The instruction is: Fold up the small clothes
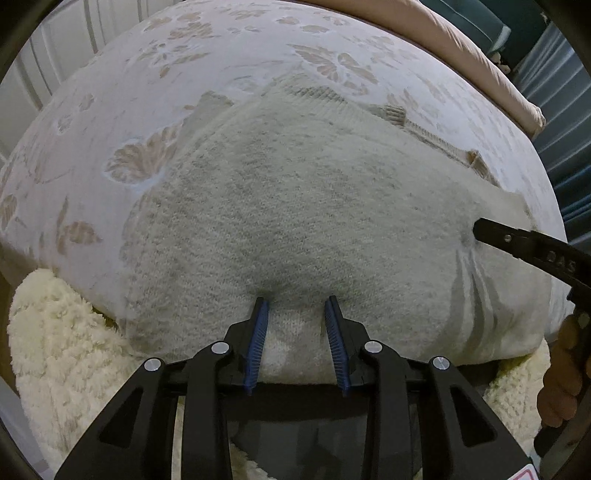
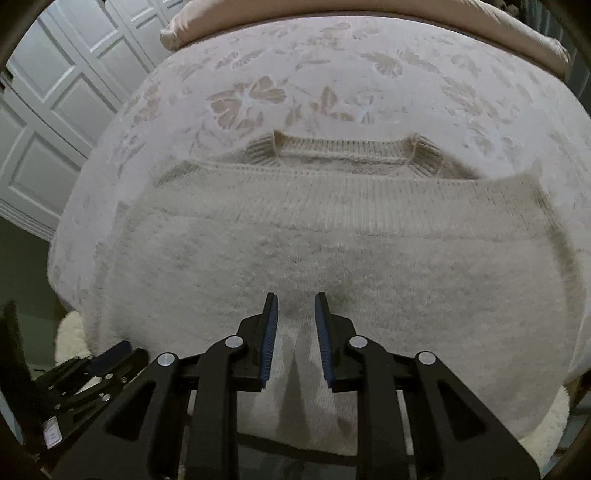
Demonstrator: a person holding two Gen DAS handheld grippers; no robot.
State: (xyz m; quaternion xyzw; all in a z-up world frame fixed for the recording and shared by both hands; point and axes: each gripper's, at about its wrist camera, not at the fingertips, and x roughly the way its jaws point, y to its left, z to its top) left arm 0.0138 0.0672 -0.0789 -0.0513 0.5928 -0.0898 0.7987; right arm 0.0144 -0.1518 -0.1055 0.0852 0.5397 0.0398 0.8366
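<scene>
A cream knitted sweater (image 1: 295, 206) lies folded on the floral bedspread (image 1: 177, 74); the right wrist view shows it (image 2: 332, 251) with its ribbed hem folded up near the neckline (image 2: 343, 147). My left gripper (image 1: 297, 301) is open, its blue-padded fingertips pressed on the near folded edge. My right gripper (image 2: 295, 295) is open too, tips on the same edge further right, with small creases below them. The right gripper's finger (image 1: 517, 243) shows at the right of the left wrist view; the left gripper (image 2: 92, 369) shows at lower left of the right wrist view.
A fluffy cream rug (image 1: 66, 354) lies below the bed's near edge. A beige pillow (image 2: 332, 18) sits at the far side of the bed. White panelled doors (image 2: 55, 110) stand at the left. Blue-grey furniture (image 1: 554, 92) is at the right.
</scene>
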